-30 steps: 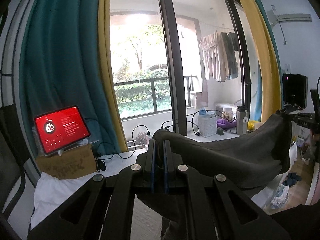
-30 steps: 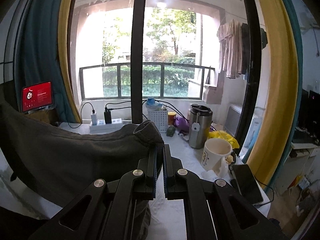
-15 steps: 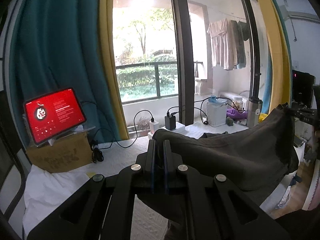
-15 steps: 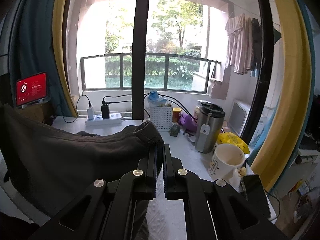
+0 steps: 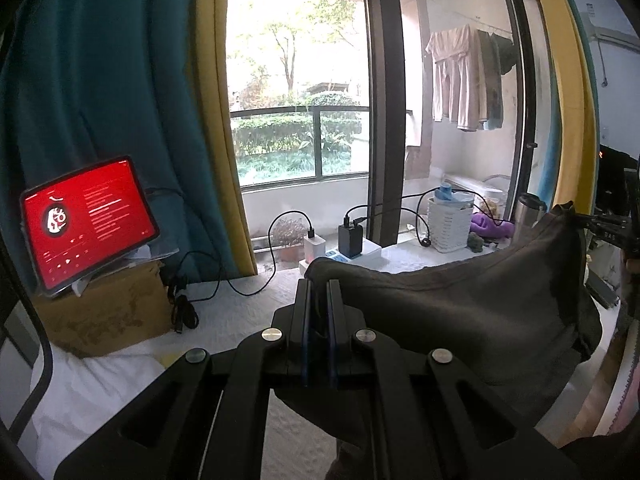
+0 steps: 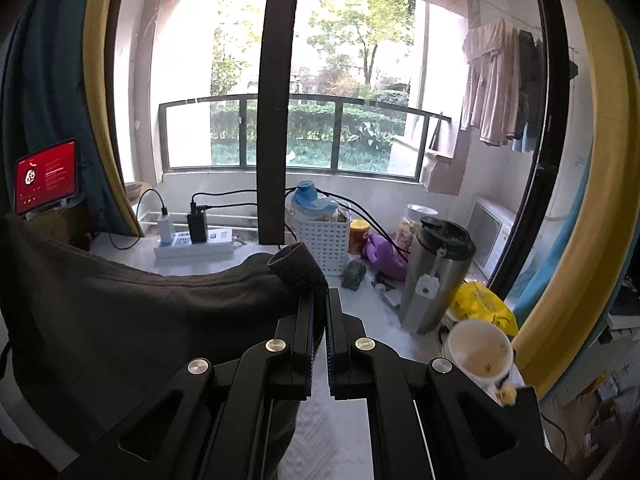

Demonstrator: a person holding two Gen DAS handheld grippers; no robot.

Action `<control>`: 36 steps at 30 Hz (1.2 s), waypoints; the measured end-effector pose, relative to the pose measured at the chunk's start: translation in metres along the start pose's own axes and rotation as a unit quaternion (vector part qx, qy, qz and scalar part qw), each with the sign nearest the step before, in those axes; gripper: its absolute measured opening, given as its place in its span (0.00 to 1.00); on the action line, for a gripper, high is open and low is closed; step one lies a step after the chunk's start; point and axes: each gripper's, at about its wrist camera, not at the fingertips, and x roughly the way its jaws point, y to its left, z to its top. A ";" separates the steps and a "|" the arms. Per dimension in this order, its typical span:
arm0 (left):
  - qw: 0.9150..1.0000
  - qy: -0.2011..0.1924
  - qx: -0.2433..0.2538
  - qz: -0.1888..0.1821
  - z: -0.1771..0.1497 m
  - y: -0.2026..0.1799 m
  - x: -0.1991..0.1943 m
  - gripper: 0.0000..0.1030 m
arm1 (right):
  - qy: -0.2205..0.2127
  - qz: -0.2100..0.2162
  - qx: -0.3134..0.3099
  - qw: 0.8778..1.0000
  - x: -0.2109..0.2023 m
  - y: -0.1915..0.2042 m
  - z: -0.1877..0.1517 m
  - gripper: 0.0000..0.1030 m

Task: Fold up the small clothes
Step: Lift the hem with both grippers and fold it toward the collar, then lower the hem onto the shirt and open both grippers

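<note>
Dark garment (image 5: 460,320) held off the table (image 5: 100,392), strung between both grippers. Left gripper (image 5: 319,286) clenched on one top corner; cloth shows bunched between its pads. Right gripper (image 6: 319,294) clenched on the opposite corner, where a rolled hem or cuff stands up just above its fingertips. In the left view the cloth runs away to the right, sags in the middle, then climbs to the far corner at the right gripper (image 5: 600,222). In the right view the garment (image 6: 140,320) runs off to the left, toward the edge of frame. So the long axis lies across, gripper to gripper, roughly level with a slack belly; the lower part hangs down below both grippers, and where its bottom edge ends is hidden behind them. Neither hand is nearer: each has its own end, with the garment to its inner side. White table surface lies below and ahead of both, apparently free under the cloth. Clutter sits to the right and back: steel flask (image 6: 436,272), mug (image 6: 480,352), basket (image 6: 324,240). Tablet (image 5: 88,220) on a box to the left. Judgement: the next move is laying the cloth flat, both hands going down and forward together, span kept; the hanging part should touch first. Risk: the right corner drifting toward the mug and flask.
</note>
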 end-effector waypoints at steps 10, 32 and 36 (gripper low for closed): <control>1.000 0.030 -0.006 0.007 0.006 0.010 0.055 0.06 | 0.016 0.016 0.000 1.000 0.061 -0.002 0.013 0.05; 0.994 0.101 -0.028 0.031 -0.013 0.033 0.161 0.06 | 0.087 0.046 -0.014 0.995 0.205 -0.004 0.021 0.05; 0.991 0.125 -0.032 0.034 -0.023 0.038 0.183 0.06 | 0.109 0.047 -0.020 0.993 0.232 -0.003 0.016 0.05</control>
